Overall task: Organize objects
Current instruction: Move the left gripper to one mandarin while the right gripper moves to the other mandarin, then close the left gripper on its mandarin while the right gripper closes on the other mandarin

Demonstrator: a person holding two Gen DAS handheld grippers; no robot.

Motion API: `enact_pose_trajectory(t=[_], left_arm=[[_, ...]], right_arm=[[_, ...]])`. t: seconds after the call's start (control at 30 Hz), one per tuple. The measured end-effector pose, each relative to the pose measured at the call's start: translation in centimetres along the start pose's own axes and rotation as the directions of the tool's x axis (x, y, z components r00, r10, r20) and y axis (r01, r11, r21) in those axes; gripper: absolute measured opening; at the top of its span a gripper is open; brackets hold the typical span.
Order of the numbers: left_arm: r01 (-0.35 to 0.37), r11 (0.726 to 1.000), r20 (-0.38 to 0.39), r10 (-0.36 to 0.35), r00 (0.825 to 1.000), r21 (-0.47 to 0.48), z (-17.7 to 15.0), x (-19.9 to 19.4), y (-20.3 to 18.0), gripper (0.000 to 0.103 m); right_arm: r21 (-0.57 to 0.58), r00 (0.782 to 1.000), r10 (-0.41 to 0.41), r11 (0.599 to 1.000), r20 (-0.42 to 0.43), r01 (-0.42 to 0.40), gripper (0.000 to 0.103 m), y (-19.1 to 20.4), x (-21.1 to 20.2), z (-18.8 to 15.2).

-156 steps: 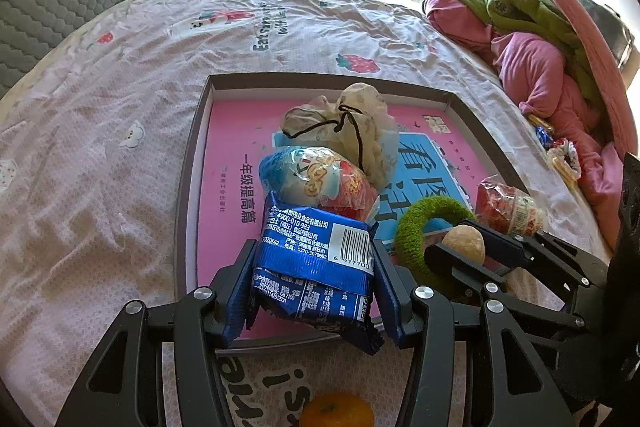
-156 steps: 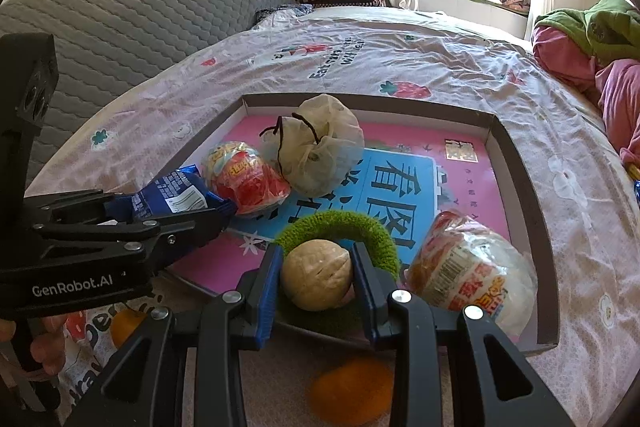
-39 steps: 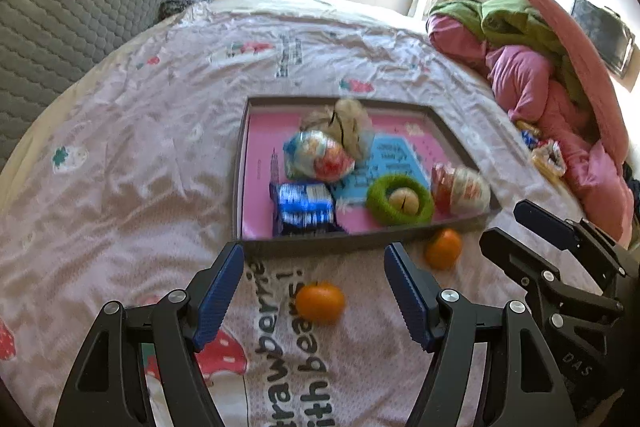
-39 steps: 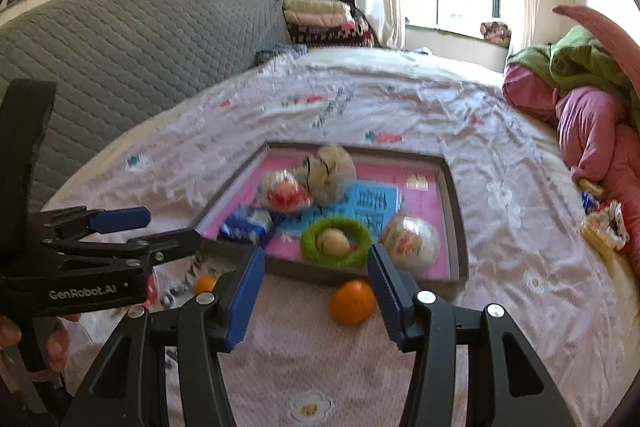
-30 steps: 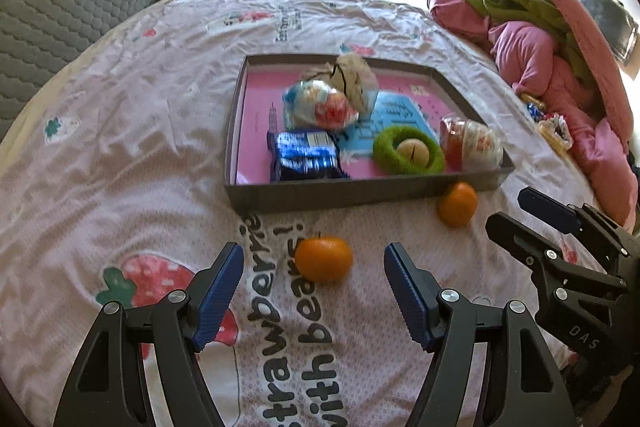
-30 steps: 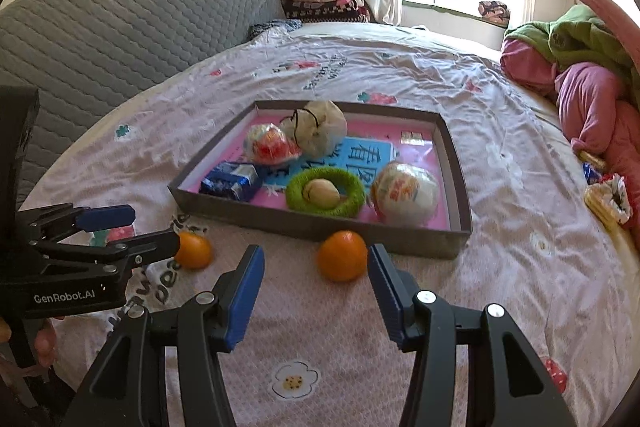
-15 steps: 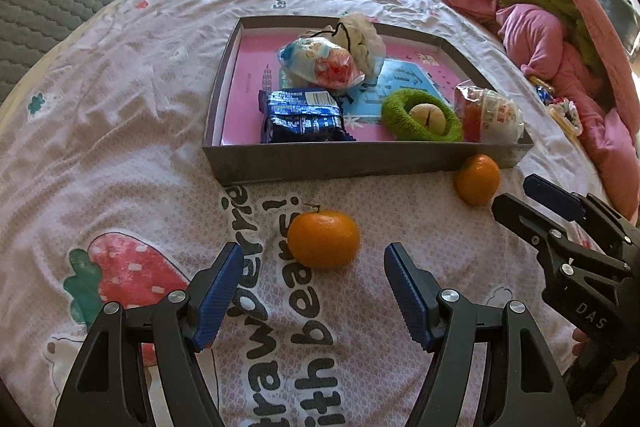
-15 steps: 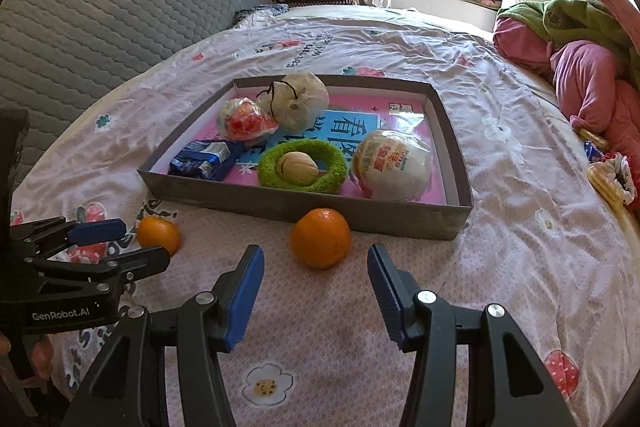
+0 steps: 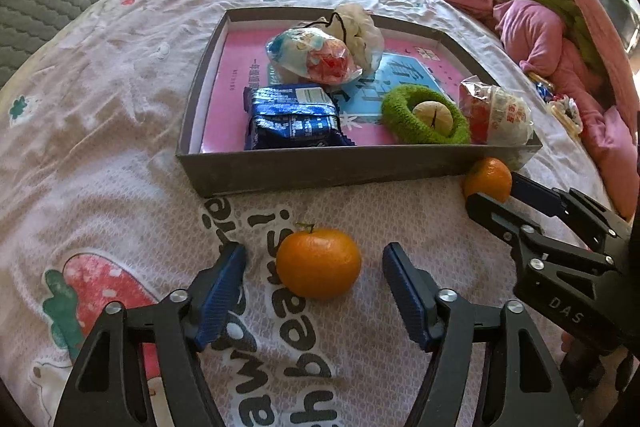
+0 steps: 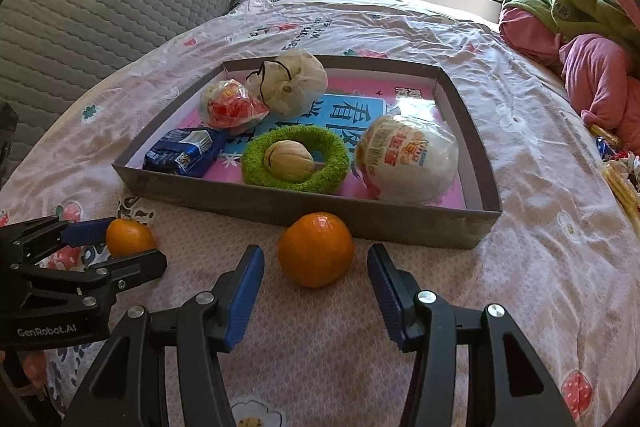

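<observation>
oranges are being approached: two lie on the bedspread (image 9: 100, 131) just in front of the box (image 9: 320, 169). the left gripper (image 9: 314, 277) is set around the left orange (image 9: 318, 263), its fingers closing but not yet touching it. the right gripper (image 10: 316, 275) is held wide, empty, around the right orange (image 10: 316, 249). next, each fruit probably has to be pinched and lifted over the wall. inside the box are counted one blue packet (image 9: 292, 117), one green ring (image 9: 424, 121) around a nut (image 9: 432, 113), and three bagged snacks.
</observation>
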State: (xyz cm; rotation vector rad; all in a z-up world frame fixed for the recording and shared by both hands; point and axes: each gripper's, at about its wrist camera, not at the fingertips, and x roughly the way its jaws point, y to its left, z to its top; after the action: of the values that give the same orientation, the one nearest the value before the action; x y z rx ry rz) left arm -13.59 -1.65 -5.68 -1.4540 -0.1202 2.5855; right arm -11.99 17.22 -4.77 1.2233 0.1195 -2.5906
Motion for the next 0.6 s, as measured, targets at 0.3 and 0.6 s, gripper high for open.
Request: enact_pose_trajectory(t=[0.3,0.6], left_arm=[[0.001,1.000,0.013,-0.001,1.000,0.025,0.1,0.4,-0.3,0.039],[0.029,0.999,0.040,-0.030,0.999,0.017,0.5,-0.8,-0.6,0.038]], right_arm=[[0.010,1.000,0.019,1.000,-0.009,-0.019,0.041,-0.3,0.8,-0.1],[0.032,0.998,0.063,0.997,0.014,-0.064,0.040,-0.6,0.0,0.1]])
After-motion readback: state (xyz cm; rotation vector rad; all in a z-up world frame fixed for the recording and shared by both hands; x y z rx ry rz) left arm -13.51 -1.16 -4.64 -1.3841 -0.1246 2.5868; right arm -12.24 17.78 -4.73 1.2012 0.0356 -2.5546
